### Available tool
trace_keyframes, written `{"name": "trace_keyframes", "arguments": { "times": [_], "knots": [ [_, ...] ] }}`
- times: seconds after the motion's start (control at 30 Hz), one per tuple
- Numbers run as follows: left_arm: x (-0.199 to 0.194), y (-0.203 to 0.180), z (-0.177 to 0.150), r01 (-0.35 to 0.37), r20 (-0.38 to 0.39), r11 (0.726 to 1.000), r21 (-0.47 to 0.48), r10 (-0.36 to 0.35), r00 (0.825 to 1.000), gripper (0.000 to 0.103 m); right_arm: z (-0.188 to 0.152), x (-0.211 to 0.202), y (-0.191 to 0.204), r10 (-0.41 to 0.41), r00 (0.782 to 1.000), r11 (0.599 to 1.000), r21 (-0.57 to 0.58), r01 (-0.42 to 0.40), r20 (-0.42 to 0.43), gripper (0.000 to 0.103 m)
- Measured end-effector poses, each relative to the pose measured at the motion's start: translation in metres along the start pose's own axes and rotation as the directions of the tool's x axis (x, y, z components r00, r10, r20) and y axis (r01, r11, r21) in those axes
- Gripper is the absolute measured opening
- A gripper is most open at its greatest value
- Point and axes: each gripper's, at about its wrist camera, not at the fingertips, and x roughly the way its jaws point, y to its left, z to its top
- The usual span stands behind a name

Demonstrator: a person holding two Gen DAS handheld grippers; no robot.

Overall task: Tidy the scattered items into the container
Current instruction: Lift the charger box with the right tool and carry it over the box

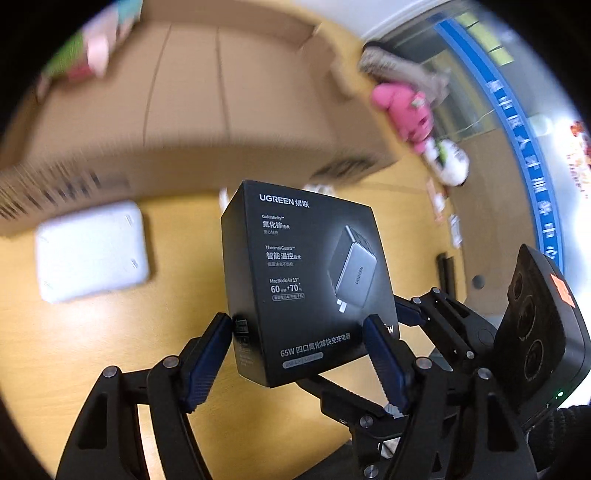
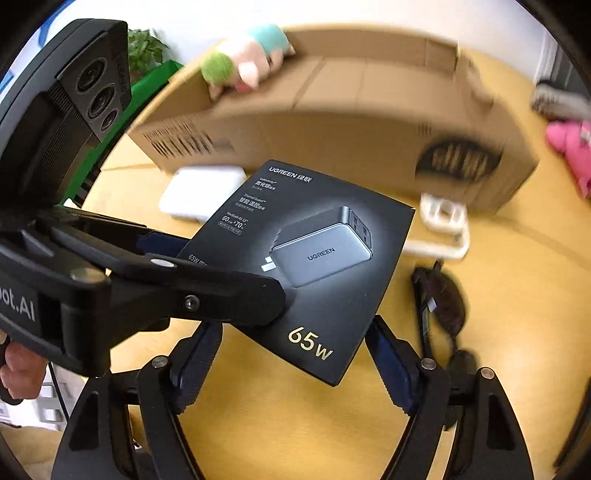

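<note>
A pale yellow wood-grain bench (image 2: 498, 295) fills the room's foreground under bright, even light. Behind it stands a white wall (image 2: 332, 11), with a leafy green plant (image 2: 146, 50) at one side. A blue band with white lettering (image 1: 524, 147) crosses the glazed partition beyond.

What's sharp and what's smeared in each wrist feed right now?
Left wrist view: charger box and left gripper crisp; cardboard box and white pad motion-smeared.
Right wrist view: charger box sharp; cardboard box, sunglasses blurred; edges fisheye-bent.
</note>
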Motion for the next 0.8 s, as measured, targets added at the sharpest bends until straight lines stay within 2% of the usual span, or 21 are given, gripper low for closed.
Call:
{"name": "trace_keyframes", "arguments": {
  "times": [0.13,0.2,0.3,0.4,0.5,0.67,0.8],
  "knots": [
    [-0.062,-0.017,0.020,0.006,0.128,0.999,0.039,-0.011,0.992,0.072,0.030,-0.049,0.017,-0.048,0.996,0.998,-0.042,0.051,0.081,0.084],
    [-0.096,-0.026,0.027,-0.003,0.210,0.998,0.065,-0.011,0.978,0.072,0.052,-0.080,0.032,-0.063,0.990,0.997,-0.040,0.069,0.129,0.084],
    [-0.146,-0.040,0.034,-0.012,0.309,0.993,0.114,-0.024,0.951,0.072,0.084,-0.120,0.059,-0.110,0.969,0.986,-0.098,0.134,0.220,0.083],
    [-0.186,-0.049,0.042,0.004,0.366,0.989,0.146,-0.057,0.929,0.072,0.110,-0.152,0.082,-0.135,0.951,0.977,-0.120,0.174,0.278,0.083],
    [-0.213,-0.060,0.046,-0.013,0.413,0.983,0.185,-0.066,0.908,0.073,0.127,-0.180,0.104,-0.154,0.930,0.971,-0.122,0.204,0.333,0.083],
    [-0.245,-0.073,0.051,-0.024,0.466,0.975,0.223,-0.084,0.881,0.073,0.141,-0.213,0.126,-0.182,0.900,0.959,-0.132,0.252,0.396,0.083],
    [-0.266,-0.079,0.059,-0.036,0.501,0.972,0.233,-0.088,0.861,0.073,0.156,-0.238,0.135,-0.186,0.884,0.953,-0.139,0.268,0.429,0.083]
  ]
}}
